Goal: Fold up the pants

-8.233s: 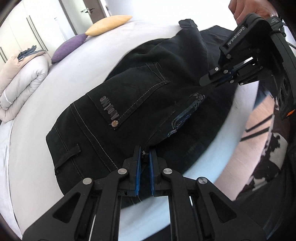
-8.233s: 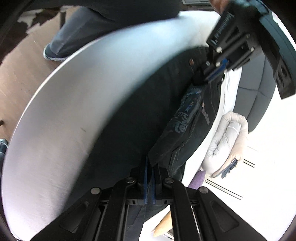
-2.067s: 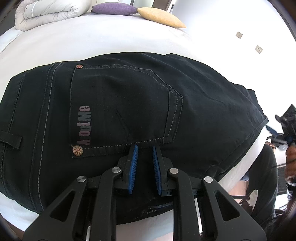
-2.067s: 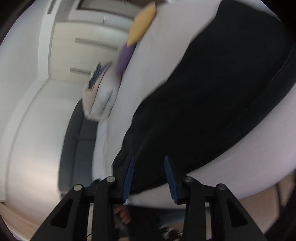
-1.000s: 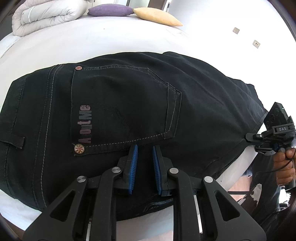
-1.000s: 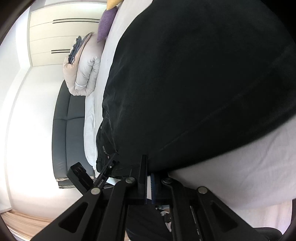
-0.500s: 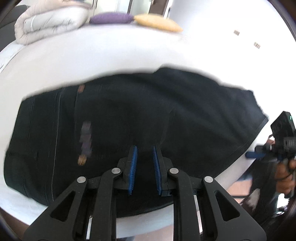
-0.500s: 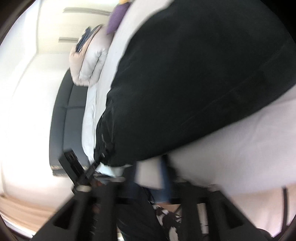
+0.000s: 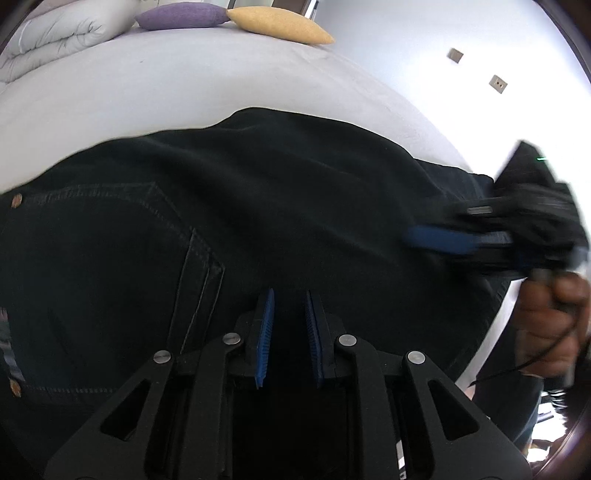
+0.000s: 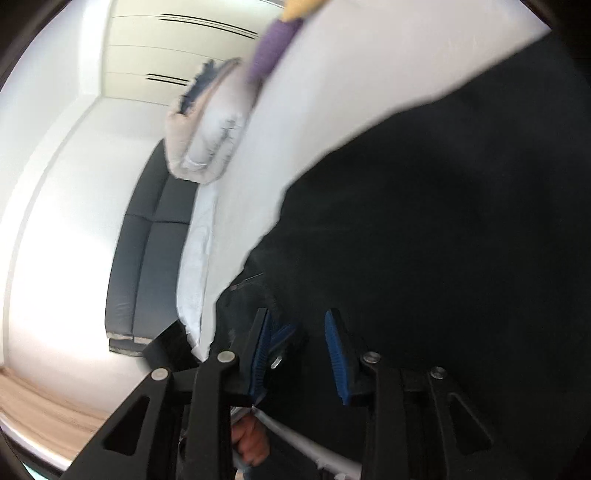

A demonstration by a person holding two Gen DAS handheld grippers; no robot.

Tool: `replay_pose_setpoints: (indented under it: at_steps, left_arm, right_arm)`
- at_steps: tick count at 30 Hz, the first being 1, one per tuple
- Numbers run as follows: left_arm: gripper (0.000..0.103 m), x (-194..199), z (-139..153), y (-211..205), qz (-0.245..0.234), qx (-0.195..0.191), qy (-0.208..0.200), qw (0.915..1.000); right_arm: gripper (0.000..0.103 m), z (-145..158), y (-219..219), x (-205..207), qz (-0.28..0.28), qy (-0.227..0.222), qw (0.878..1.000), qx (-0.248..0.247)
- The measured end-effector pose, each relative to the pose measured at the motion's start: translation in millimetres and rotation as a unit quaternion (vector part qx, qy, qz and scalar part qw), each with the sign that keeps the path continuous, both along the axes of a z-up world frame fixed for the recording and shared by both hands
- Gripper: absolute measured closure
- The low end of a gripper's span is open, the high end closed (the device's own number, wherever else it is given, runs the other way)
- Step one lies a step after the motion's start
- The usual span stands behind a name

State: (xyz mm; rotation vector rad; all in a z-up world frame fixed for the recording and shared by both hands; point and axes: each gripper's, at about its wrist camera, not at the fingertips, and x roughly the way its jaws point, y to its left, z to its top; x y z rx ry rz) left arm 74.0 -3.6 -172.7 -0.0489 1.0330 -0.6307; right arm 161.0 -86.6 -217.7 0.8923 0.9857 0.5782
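Black jeans lie folded flat on the white bed, back pocket facing up at the left. My left gripper is open and empty, its blue pads just above the near edge of the jeans. My right gripper shows blurred in the left wrist view over the right end of the jeans. In the right wrist view the right gripper is open over the jeans, nothing between its pads.
A purple pillow, a yellow pillow and a folded white duvet lie at the far side of the bed. A dark sofa stands beside the bed. The person's hand holds the right gripper's handle.
My right gripper has opened and moved in over the right end of the jeans. My left gripper has shifted right along the near edge, still open.
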Motion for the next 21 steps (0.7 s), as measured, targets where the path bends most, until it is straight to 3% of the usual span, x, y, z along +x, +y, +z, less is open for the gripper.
replay_pose_setpoints:
  at_steps: [2, 3, 5, 8, 12, 16, 21]
  left_arm:
    - [0.086, -4, -2, 2, -0.002, -0.001, -0.003, 1.0]
    - [0.086, -6, -3, 3, -0.002, -0.001, -0.004, 1.0]
    - [0.087, -7, -4, 8, -0.001, -0.005, -0.005, 1.0]
    - [0.087, -6, -5, 9, 0.001, -0.011, -0.004, 0.9999]
    - [0.087, -5, -5, 9, 0.002, -0.009, -0.005, 1.0]
    - [0.086, -10, -8, 5, 0.004, -0.011, -0.005, 0.9999]
    - [0.086, -12, -8, 8, 0.006, -0.015, -0.005, 0.9999]
  right_arm:
    - [0.101, -20, -5, 11, -0.016, 0.015, 1.0, 0.02]
    - [0.103, -24, -11, 13, -0.026, 0.016, 0.999, 0.032]
    - [0.103, -27, -30, 12, -0.056, 0.01, 0.996, 0.066]
    - [0.103, -25, -81, 8, -0.116, -0.002, 0.991, 0.069]
    - [0.103, -23, -178, -5, -0.222, -0.015, 0.97, 0.095]
    - [0.103, -11, -262, -14, -0.3, -0.041, 0.952, 0.05]
    - [0.103, 12, -308, -8, -0.334, -0.055, 0.941, -0.023]
